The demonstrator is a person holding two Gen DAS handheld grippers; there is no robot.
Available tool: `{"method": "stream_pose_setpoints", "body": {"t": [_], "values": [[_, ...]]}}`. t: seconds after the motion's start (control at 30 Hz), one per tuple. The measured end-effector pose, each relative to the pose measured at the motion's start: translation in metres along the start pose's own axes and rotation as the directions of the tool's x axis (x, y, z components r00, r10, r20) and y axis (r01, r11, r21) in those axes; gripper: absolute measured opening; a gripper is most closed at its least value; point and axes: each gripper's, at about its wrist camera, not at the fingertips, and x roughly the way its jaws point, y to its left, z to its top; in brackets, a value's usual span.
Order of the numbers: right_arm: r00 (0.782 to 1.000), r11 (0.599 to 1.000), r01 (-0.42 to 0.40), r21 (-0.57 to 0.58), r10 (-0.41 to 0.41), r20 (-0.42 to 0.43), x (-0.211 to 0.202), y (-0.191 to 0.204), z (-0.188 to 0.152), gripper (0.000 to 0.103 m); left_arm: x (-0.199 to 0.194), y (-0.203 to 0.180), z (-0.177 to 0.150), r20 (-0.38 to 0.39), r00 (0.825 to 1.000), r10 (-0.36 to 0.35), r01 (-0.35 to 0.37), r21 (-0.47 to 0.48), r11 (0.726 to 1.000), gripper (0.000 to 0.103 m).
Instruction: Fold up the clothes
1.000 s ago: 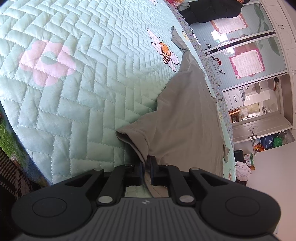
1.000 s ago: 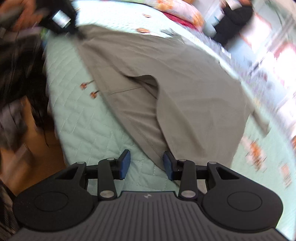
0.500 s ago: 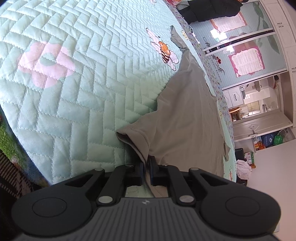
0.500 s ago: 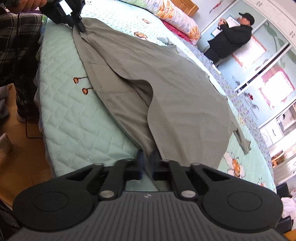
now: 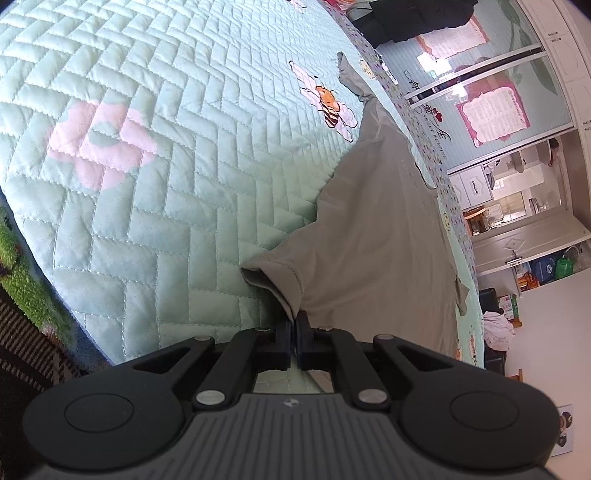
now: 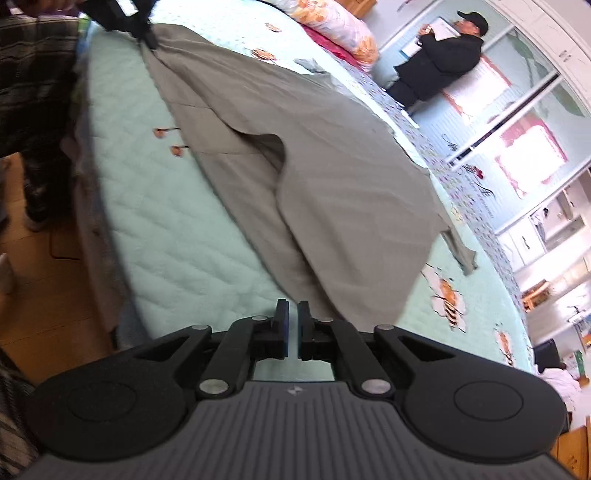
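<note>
A grey-green garment (image 5: 369, 240) (image 6: 332, 166) lies spread on a mint quilted bed (image 5: 166, 166) (image 6: 166, 229). My left gripper (image 5: 294, 325) is shut on a hemmed corner of it, and the cloth rises in a fold out of the pinch. In the right wrist view this left gripper (image 6: 147, 37) shows at the garment's far end, gripping that corner. My right gripper (image 6: 292, 308) sits at the garment's near edge, over the quilt. Its jaws are opening by a narrow gap, and I see no cloth between the blue pads.
A person in black (image 6: 439, 62) stands beyond the bed by glass doors. A plaid sleeve (image 6: 33, 74) is at the left, above a wooden floor (image 6: 48, 295). Floral pillows (image 6: 332, 26) lie at the bed's far end. The bed edge runs close on the left.
The right gripper's wide jaws closed at the garment's near edge, then parted slightly, and its view rolled. The left gripper kept its place, tightening on the corner.
</note>
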Motion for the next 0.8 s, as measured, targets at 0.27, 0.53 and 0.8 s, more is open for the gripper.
{"method": "stream_pose_setpoints", "body": {"t": [0.27, 0.53, 0.8], "values": [[1.000, 0.987, 0.003, -0.160, -0.003, -0.001, 0.009, -0.003, -0.008, 0.025, 0.000, 0.001, -0.002, -0.002, 1.000, -0.002, 0.002, -0.015, 1.000, 0.003], [0.998, 0.979, 0.051, -0.198, -0.045, 0.034, 0.023, 0.003, -0.007, 0.025, 0.000, 0.000, -0.002, -0.005, 1.000, -0.005, 0.004, -0.022, 1.000, 0.003], [0.997, 0.950, 0.081, -0.301, -0.082, 0.010, 0.012, 0.012, -0.011, 0.025, 0.000, 0.001, -0.002, -0.010, 1.000, -0.009, 0.009, -0.027, 1.000, 0.003]]}}
